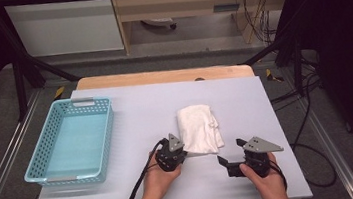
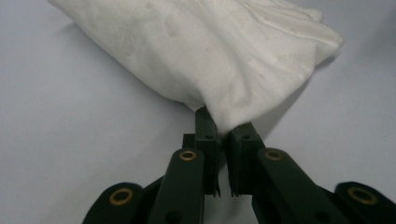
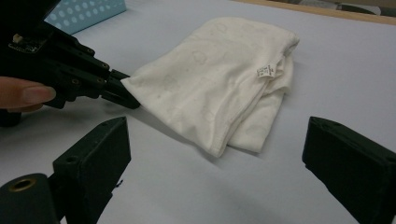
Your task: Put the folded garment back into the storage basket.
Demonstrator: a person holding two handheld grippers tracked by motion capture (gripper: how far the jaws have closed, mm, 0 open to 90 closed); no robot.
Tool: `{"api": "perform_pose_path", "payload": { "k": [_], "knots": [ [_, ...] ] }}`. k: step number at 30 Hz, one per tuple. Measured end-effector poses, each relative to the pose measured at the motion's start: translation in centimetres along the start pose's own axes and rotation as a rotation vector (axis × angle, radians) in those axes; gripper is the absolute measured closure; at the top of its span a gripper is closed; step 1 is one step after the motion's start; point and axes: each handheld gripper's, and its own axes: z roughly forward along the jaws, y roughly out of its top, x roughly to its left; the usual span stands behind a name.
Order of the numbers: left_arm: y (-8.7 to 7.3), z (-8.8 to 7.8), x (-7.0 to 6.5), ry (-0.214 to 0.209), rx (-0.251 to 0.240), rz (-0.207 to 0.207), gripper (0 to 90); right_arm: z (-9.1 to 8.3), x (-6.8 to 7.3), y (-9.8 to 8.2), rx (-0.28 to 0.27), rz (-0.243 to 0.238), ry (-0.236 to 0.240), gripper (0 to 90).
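- Right up at the lens in the left gripper view, the left gripper [image 2: 218,133] has its two black jaws drawn together, and a corner of the white cloth [image 2: 210,51] is pinched between the tips.
- From the right gripper view that same gripper [image 3: 122,89] comes in from the left, a fingertip resting on its body, and it bites the cloth's [image 3: 219,79] near-left corner, which is lifted slightly off the surface.
- The right gripper [image 3: 215,154] is wide open: one jaw low at the left of its own view, the other far at the right, nothing between them but bare table, the cloth lying just ahead.
- From the high view, the left gripper [image 1: 178,154] sits at the cloth's [image 1: 198,128] near edge, touching it; the right gripper [image 1: 231,154] hovers just beside the cloth's near-right corner, clear of it.
- The cloth is folded, lying near the middle of the pale table [image 1: 144,183], layered edges showing on its right side.
- The turquoise basket [image 1: 106,132], perforated walls, stands well apart at the table's left, and nothing lies in it.
- A small white tag [image 3: 264,71] is sewn at the cloth's far-right edge; there is print on it, too small to read.
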Motion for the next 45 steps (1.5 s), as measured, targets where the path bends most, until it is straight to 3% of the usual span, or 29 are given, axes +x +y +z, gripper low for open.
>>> {"api": "perform_pose_path", "payload": {
  "k": [12,27,31,39,42,45],
  "knots": [
    [-1.6,-3.0,1.0,-0.02,0.031,0.005,84.8,0.5,1.0,0.0,0.03,-0.016,0.02,8.1],
    [-4.3,-7.2,-1.0,-0.063,0.061,0.065,84.7,1.2,3.2,0.0,0.071,-0.061,0.071,9.2],
    [-5.1,-8.3,-1.4,-0.076,0.057,0.063,84.7,1.2,3.6,0.0,0.075,-0.071,0.074,9.4],
    [-6.1,-9.1,-1.8,-0.1,0.049,0.053,84.0,1.5,3.7,-0.2,0.107,-0.071,0.069,10.9],
    [-6.4,-9.2,-1.7,-0.103,0.038,0.034,79.5,1.5,3.8,-0.2,0.12,-0.075,0.064,10.9],
    [-6.4,-9.6,-2.0,-0.091,0.026,0.046,66.1,1.4,3.9,-0.3,0.126,-0.071,0.062,10.9]
  ]
}}
